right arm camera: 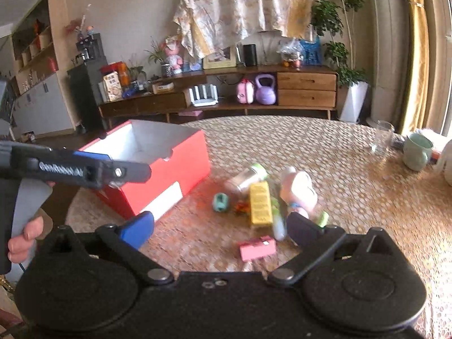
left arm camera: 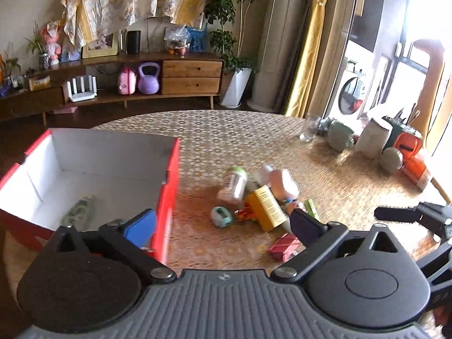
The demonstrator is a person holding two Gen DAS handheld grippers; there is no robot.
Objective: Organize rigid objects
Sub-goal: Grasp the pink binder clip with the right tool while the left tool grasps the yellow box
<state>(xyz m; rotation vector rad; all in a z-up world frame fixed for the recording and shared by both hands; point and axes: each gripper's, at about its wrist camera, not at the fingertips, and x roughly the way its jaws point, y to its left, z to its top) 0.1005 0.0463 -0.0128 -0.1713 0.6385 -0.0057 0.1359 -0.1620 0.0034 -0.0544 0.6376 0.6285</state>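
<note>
From my left gripper (left arm camera: 223, 224), jaws spread wide and holding nothing, I look into the red cardboard box (left arm camera: 169, 186): white inside, with a greenish packet (left arm camera: 79, 212) on its floor. My right gripper (right arm camera: 220, 227), equally wide and empty, shows only the box's outer wall and its white label. Right of the box, on the woven table mat (right arm camera: 339, 175), lies the pile: a yellow carton (right arm camera: 260, 203), a clear green-capped jar (right arm camera: 248, 176), a pink bottle (right arm camera: 299, 189), a pink box (right arm camera: 257, 248)
</note>
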